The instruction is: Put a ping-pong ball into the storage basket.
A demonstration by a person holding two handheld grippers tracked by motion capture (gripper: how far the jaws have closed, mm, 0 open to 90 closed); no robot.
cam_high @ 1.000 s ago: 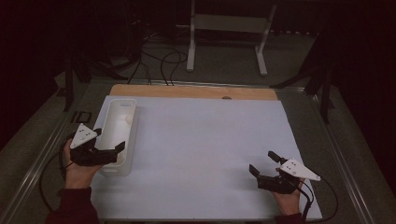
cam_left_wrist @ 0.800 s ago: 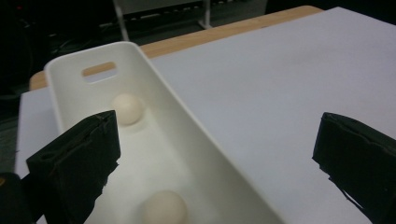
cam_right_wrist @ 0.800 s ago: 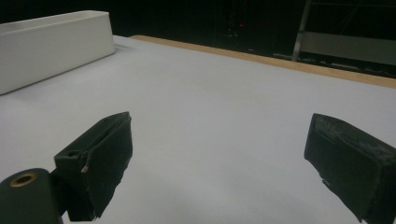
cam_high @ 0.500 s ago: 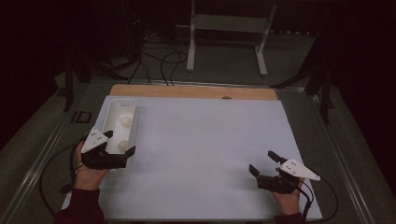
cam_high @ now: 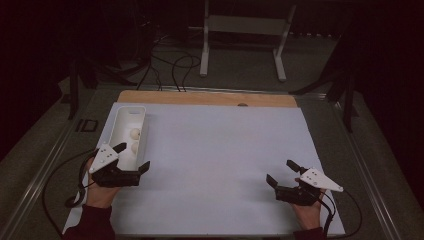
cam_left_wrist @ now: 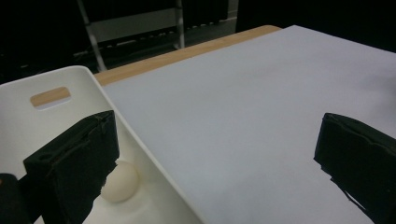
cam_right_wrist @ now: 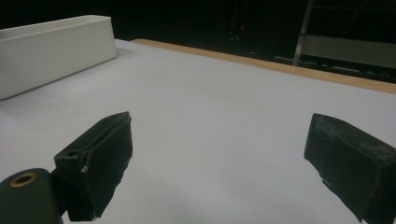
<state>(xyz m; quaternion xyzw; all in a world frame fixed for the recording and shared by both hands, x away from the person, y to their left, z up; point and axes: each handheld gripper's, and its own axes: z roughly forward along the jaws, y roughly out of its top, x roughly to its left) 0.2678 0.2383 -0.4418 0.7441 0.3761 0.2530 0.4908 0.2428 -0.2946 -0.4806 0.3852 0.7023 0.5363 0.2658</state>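
At the worktop's left edge I'm hovering my left claw (cam_high: 131,159), spread and empty, over the long white plastic bin (cam_high: 114,126) holding pale round balls (cam_high: 135,133); right claw (cam_high: 284,173) is idling released.

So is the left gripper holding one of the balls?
No, the left gripper is open and empty, with a ball lying loose in the bin.

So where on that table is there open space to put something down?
Most of the white table sheet is bare: the wide stretch from the white bin across to the right gripper, and back to the wooden strip. It's crowded at the near left, where the left gripper straddles the bin's wall above the pale balls.
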